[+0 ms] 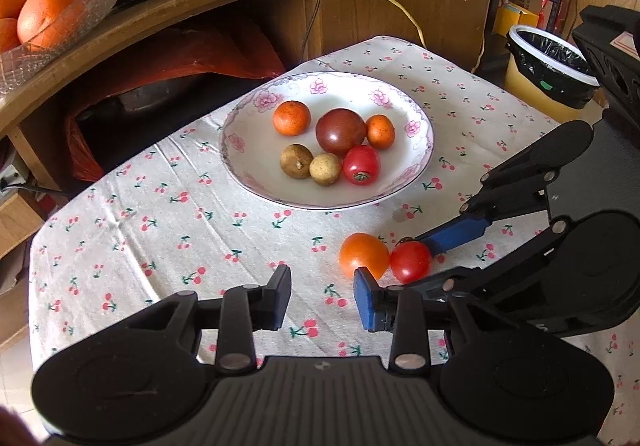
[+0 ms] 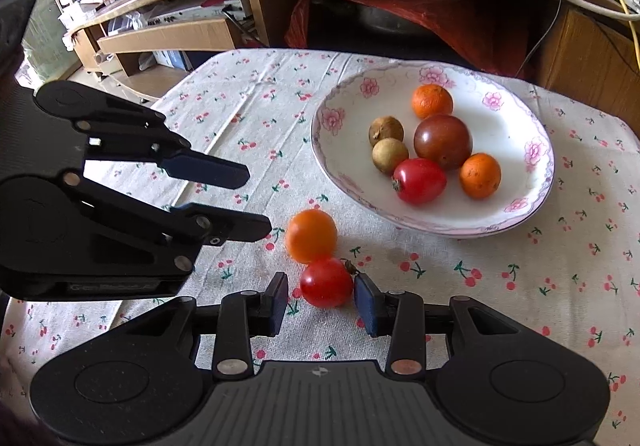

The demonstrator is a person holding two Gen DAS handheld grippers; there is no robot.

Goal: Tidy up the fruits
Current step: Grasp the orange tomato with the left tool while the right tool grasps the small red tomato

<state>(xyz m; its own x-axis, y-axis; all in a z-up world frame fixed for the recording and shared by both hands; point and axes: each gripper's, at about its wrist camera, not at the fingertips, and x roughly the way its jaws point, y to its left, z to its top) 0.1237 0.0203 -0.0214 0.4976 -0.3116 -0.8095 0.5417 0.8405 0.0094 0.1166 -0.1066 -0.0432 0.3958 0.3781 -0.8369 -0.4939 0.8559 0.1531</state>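
Note:
A white floral plate [image 1: 416, 166] [image 2: 340, 150] on the cherry-print cloth holds several fruits: two small oranges, a dark tomato [image 1: 341, 131] [image 2: 442, 142], a red tomato [image 1: 361, 165] [image 2: 419, 180] and two brown longans. On the cloth lie an orange tomato [image 1: 362, 254] [image 2: 311, 235] and a red cherry tomato [image 1: 410, 261] [image 2: 326, 283], touching. My right gripper [image 2: 321, 302] [image 1: 432, 258] is open, with its fingers on either side of the red cherry tomato. My left gripper [image 1: 323, 296] [image 2: 256, 202] is open and empty, just left of the orange tomato.
A wooden desk with cables stands behind the table. A glass bowl of oranges [image 1: 36, 14] sits on it at the left. A yellow bin with a black liner [image 1: 548, 74] stands at the right. A red bag [image 2: 420, 14] lies under the desk.

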